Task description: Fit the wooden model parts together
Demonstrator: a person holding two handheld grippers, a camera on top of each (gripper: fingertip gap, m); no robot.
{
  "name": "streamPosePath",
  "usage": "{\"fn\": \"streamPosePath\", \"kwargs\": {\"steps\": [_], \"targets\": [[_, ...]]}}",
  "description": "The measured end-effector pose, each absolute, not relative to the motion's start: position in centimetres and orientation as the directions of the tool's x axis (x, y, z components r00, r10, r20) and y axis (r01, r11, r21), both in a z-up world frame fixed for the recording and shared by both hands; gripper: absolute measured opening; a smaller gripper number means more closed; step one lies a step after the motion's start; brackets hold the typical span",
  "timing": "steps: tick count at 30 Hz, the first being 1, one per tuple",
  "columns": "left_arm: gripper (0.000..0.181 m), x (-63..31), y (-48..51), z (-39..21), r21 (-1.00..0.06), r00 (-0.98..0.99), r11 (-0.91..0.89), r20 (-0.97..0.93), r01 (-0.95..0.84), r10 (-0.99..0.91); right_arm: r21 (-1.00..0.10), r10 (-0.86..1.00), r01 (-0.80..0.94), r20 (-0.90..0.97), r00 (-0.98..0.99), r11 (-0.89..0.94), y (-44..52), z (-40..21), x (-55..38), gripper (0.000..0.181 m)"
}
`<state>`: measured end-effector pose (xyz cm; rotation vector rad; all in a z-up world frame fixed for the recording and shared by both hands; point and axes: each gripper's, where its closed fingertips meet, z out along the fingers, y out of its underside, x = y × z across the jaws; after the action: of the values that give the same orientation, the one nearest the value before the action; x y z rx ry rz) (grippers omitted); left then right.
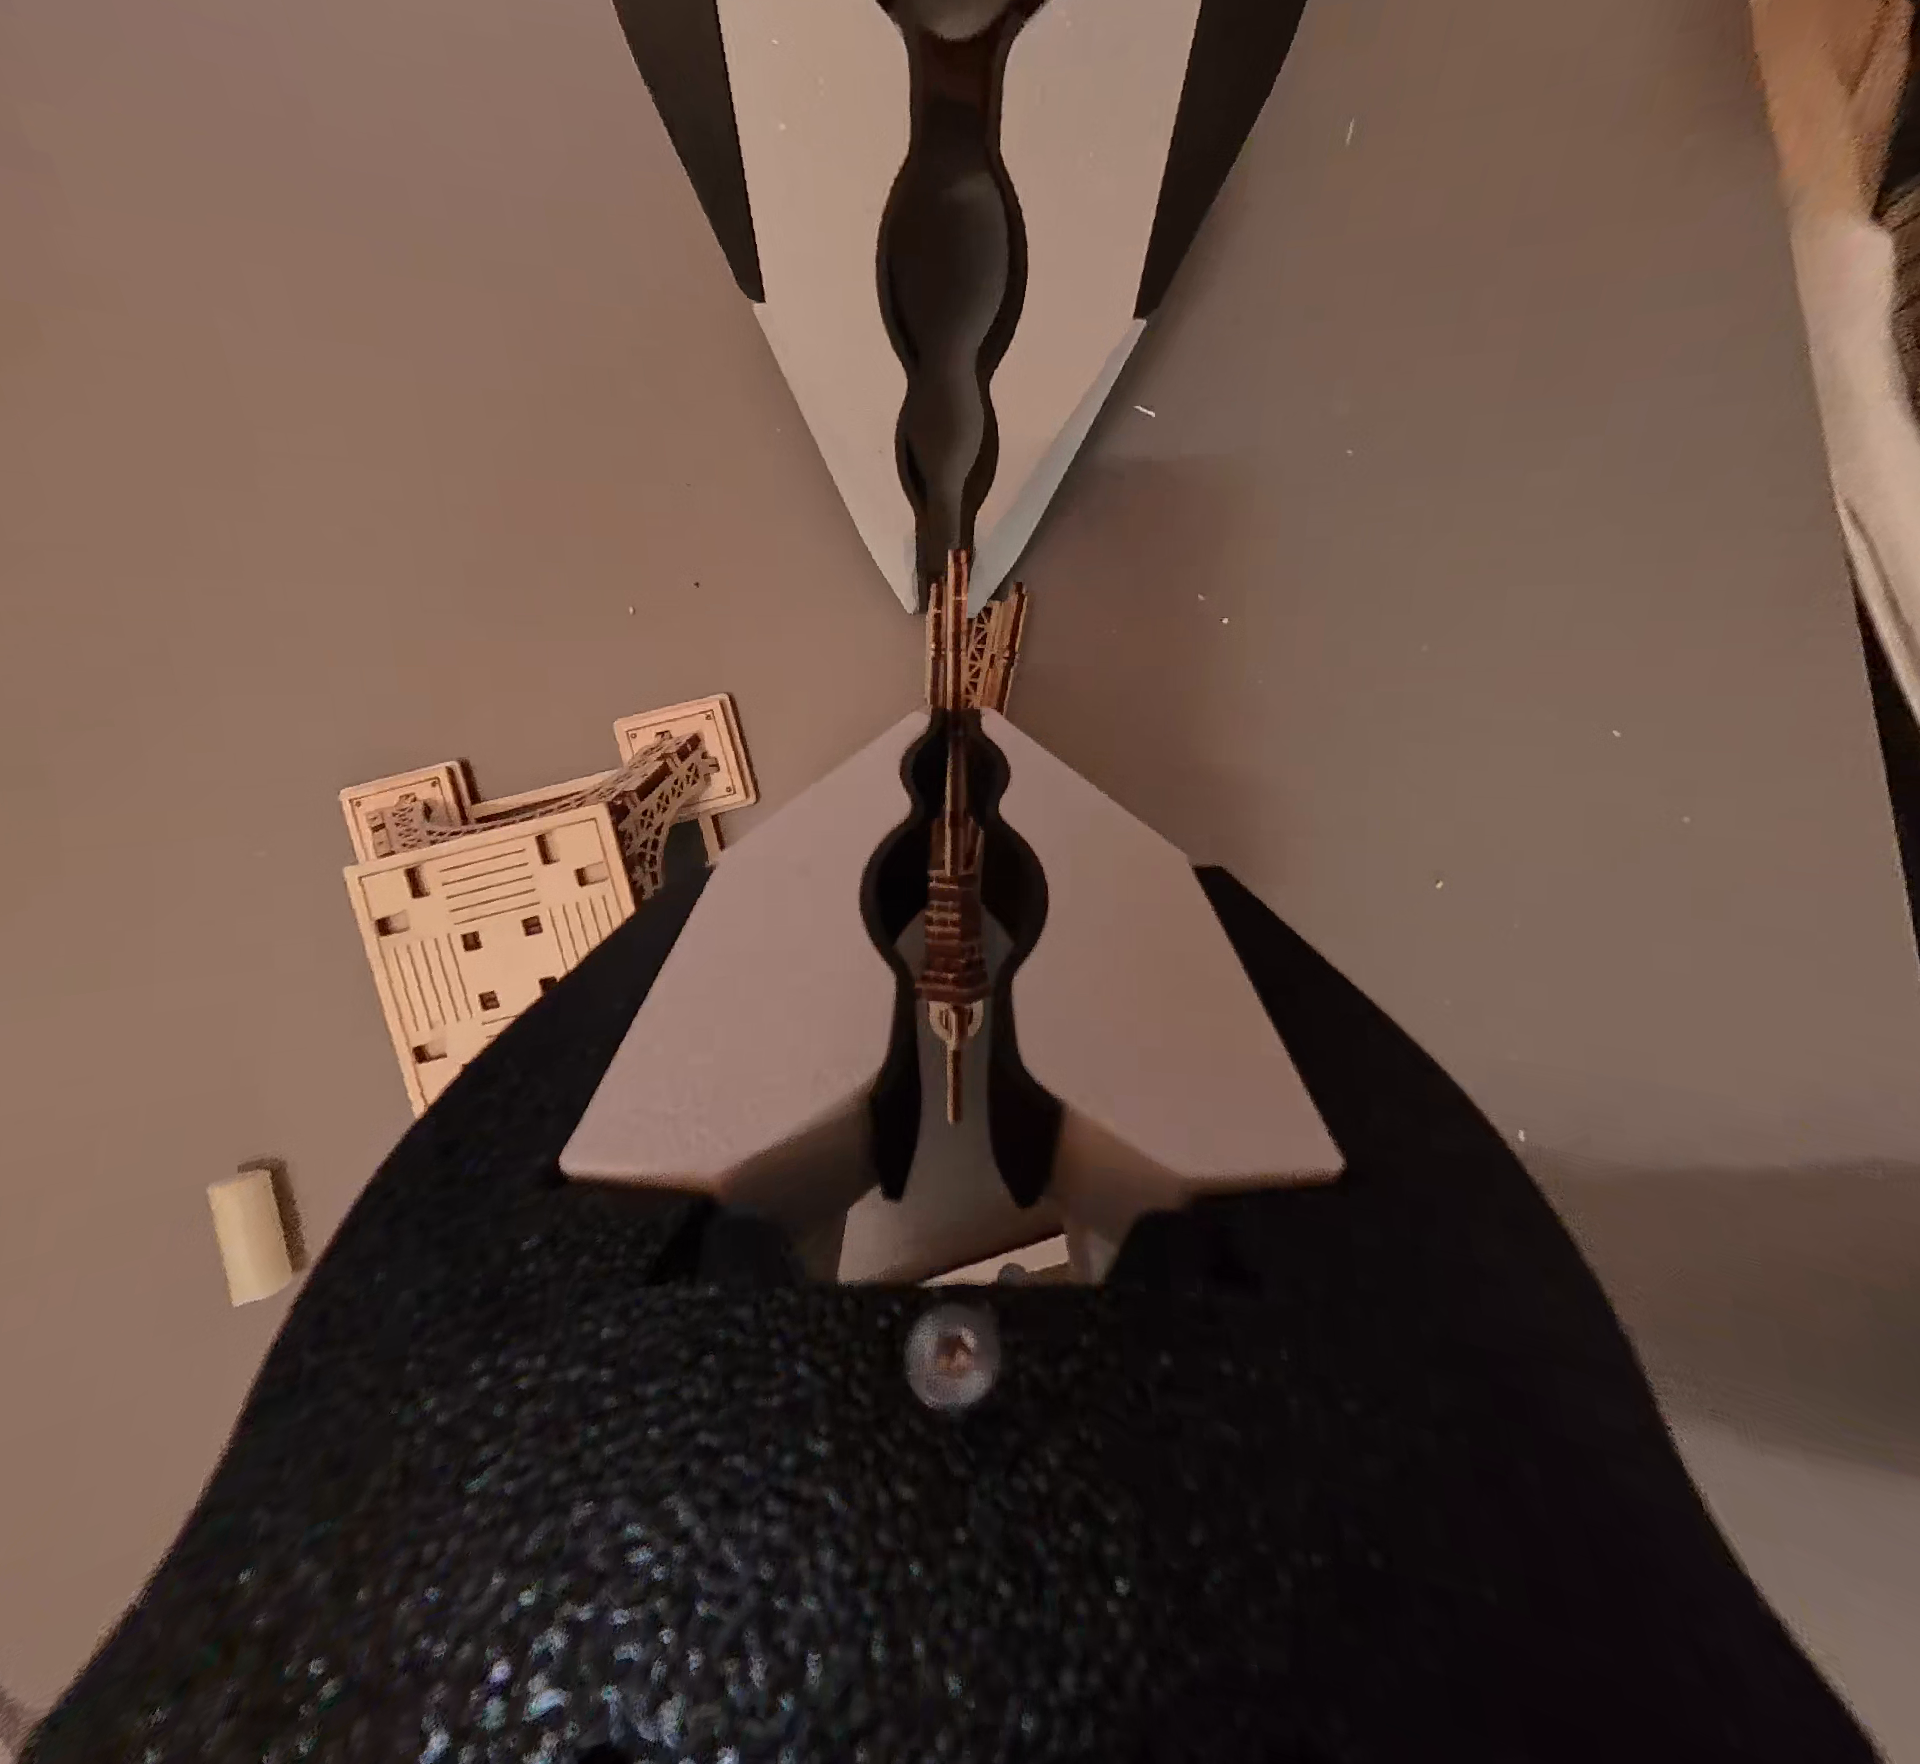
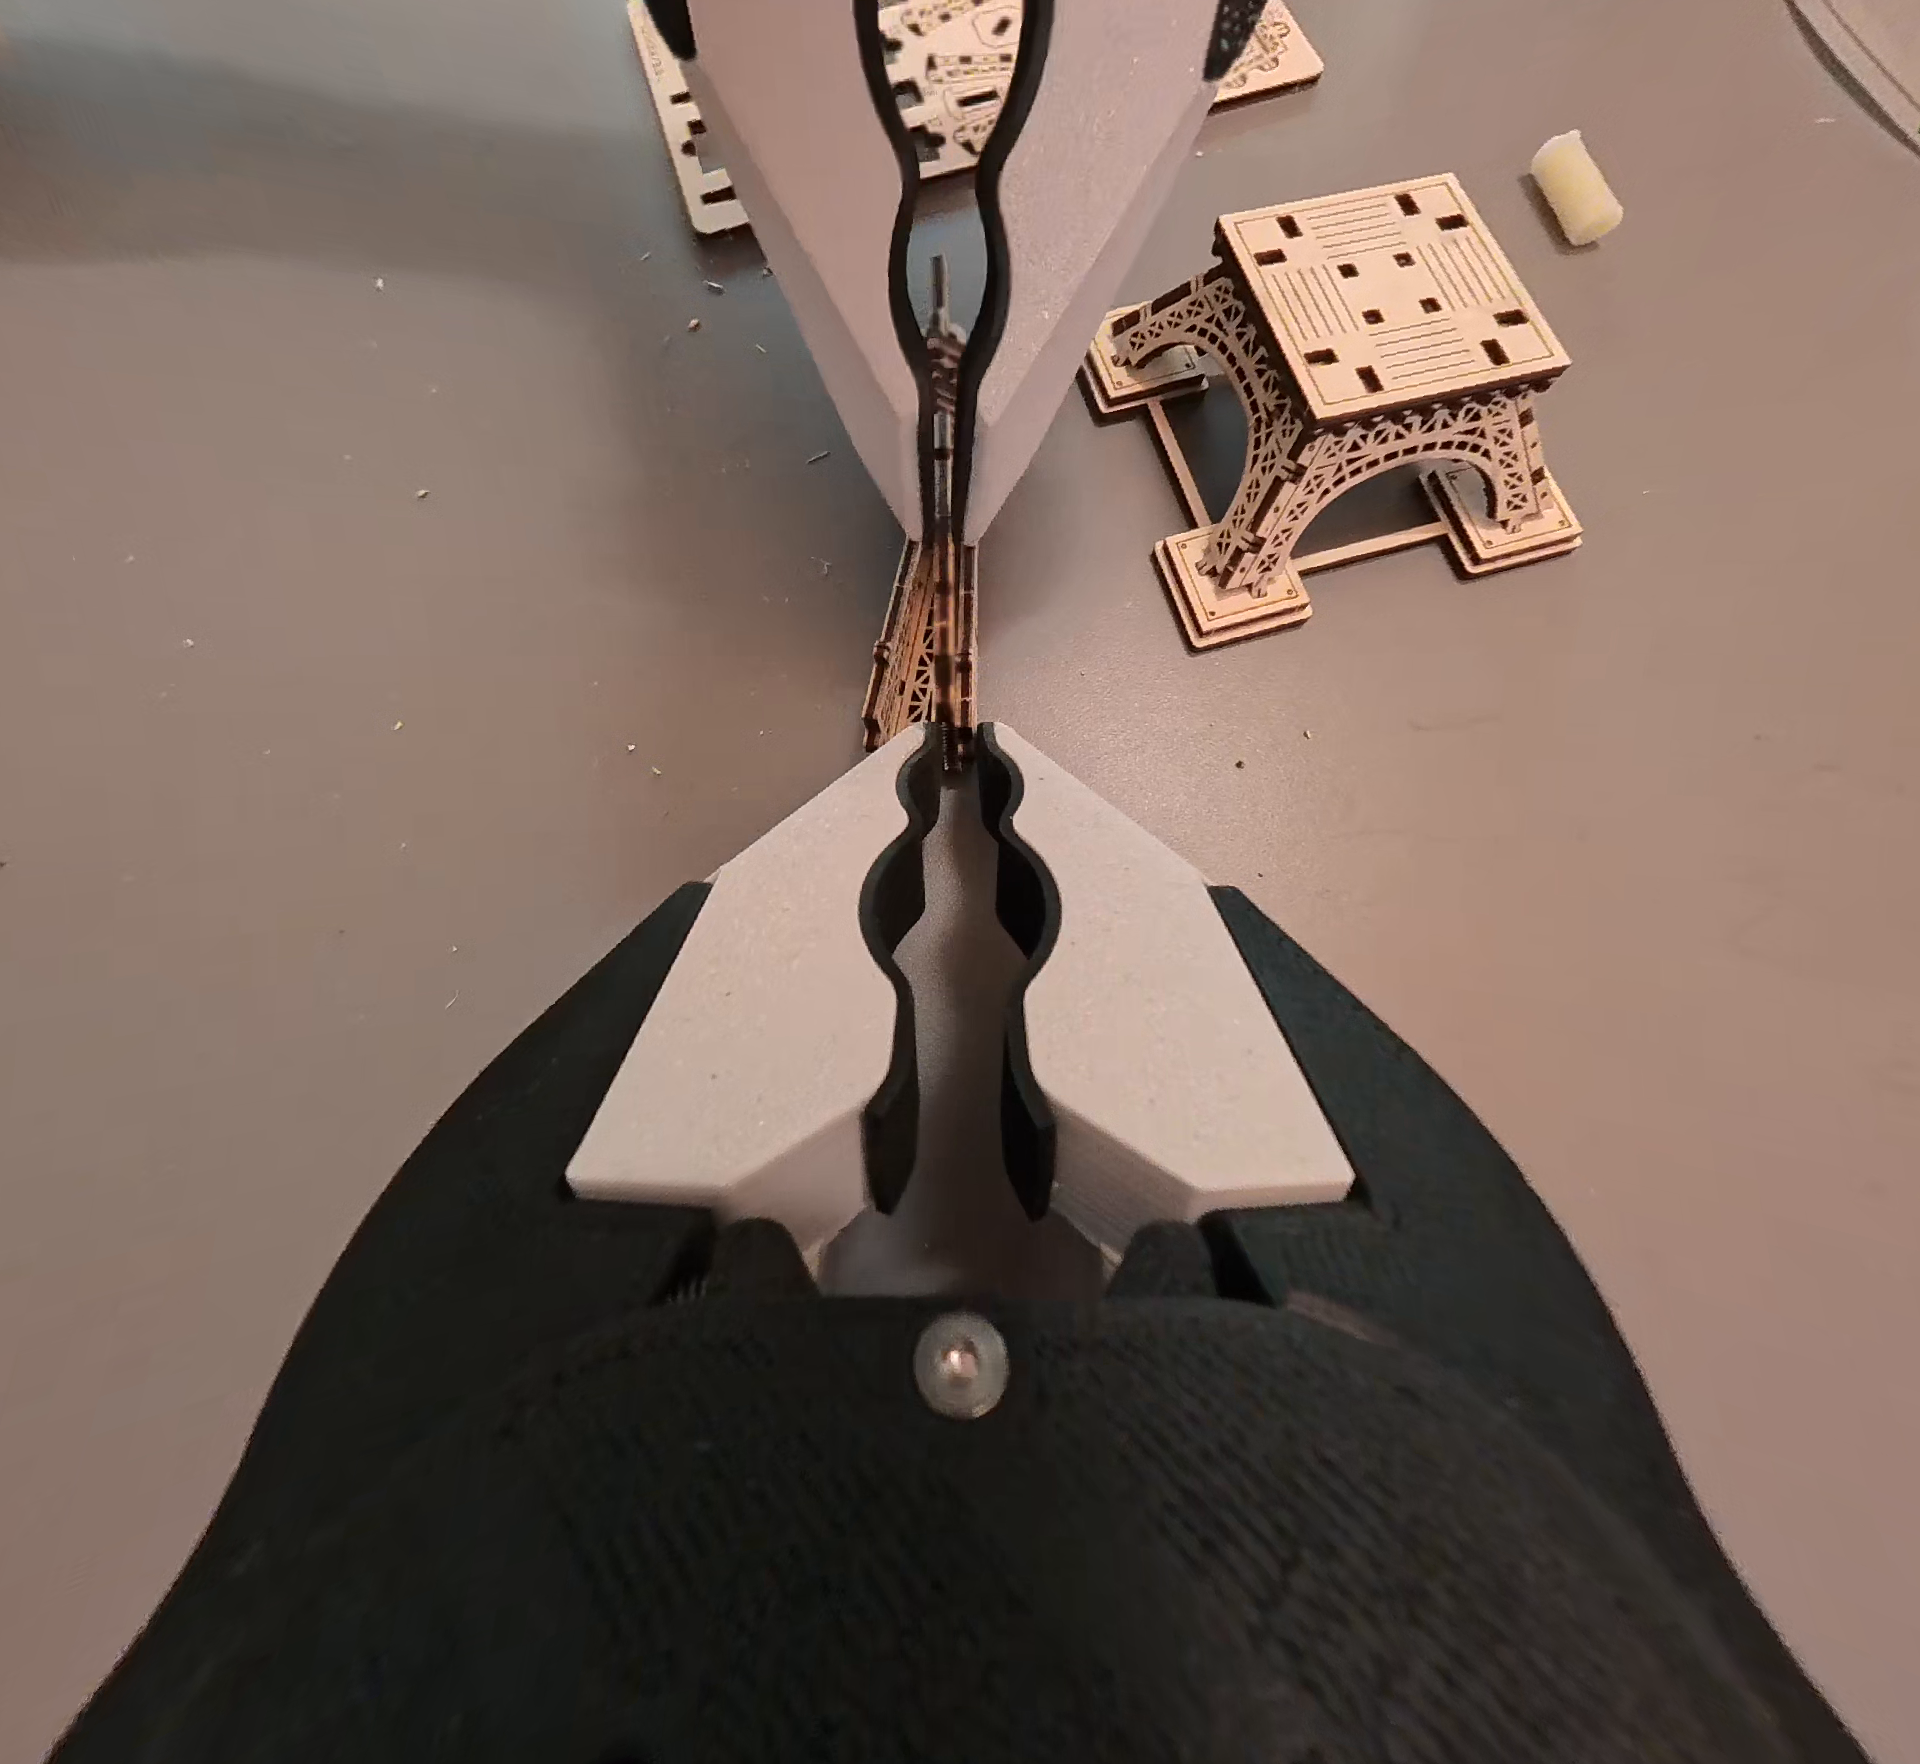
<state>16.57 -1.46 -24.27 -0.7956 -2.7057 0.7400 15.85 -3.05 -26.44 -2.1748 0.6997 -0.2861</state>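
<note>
I have a hand-held gripper in each hand, and they point nose to nose above the grey desk [image 2: 416,883]. My left hand-held gripper [image 1: 951,727] is clamped on the thin upper part of the wooden tower, the spire piece [image 1: 951,935], which runs back between its fingers. My right hand-held gripper [image 2: 951,738] is pinched on the lattice piece [image 2: 925,644] that sits between the two tips. Both are squeezed tight on wood.

I think I am at the step of pushing these two small parts into each other, in the air. They look touching, but I cannot tell if the joint is all the way in.

The tower base [image 2: 1382,384], with four legs and a flat top with little holes, stands on the desk to the side. A wooden sheet [image 2: 935,52] with cut-out shapes lies farther back, and a small pale tube [image 2: 1574,187] lies near the base.

Next I would press the parts together straight and gently, because the wood looks thin and may snap. Later this top should go into the holes on the base
</note>
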Motion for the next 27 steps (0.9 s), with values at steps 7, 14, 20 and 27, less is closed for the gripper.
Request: {"fn": "streamPosePath", "kwargs": {"steps": [7,14,20,27], "targets": [[0.0,16.86,-1.42,-24.71,-0.514,-0.829,0.727,0.056,0.454,0.557,-0.765,-0.571,-0.397,-0.048,0.82,-0.507,-3.04,-26.44,15.86,0.004],[0.0,16.97,-1.49,-24.74,-0.519,-0.824,0.713,0.028,0.472,0.566,-0.764,-0.57,-0.408,-0.064,0.819,-0.5,-3.03,-26.45,15.88,0.005],[0.0,17.12,-1.57,-24.71,-0.489,-0.802,0.704,0.013,0.516,0.597,-0.764,-0.572,-0.403,-0.054,0.818,-0.504,-3.01,-26.46,15.92,0.005],[0.001,17.19,-1.52,-24.82,-0.464,-0.788,0.691,-0.028,0.555,0.614,-0.764,-0.572,-0.401,-0.051,0.818,-0.505,-3.01,-26.45,15.91,0.004]]}}
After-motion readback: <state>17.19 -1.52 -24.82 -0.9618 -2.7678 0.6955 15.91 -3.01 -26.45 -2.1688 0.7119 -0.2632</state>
